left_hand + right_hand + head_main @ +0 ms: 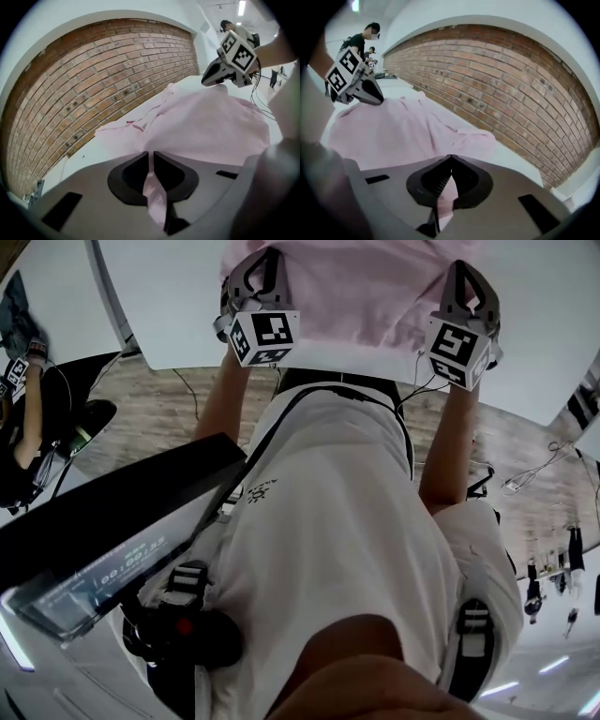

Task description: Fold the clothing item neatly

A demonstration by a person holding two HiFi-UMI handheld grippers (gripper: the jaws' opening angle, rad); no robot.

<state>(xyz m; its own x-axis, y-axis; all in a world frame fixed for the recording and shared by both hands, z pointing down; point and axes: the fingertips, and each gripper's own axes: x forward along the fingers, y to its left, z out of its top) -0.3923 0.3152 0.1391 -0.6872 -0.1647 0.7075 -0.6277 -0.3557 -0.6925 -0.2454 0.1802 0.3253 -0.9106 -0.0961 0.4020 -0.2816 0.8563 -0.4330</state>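
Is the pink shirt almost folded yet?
Not really. Done: the pink shirt lies spread out, a bit rumpled, on the white table, with no neat fold showing. In hand: the left gripper and the right gripper are each shut on a bit of its fabric. Left: nearly all the folding, it seems.

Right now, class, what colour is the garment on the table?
Pale pink garment, clearest in the left gripper view.
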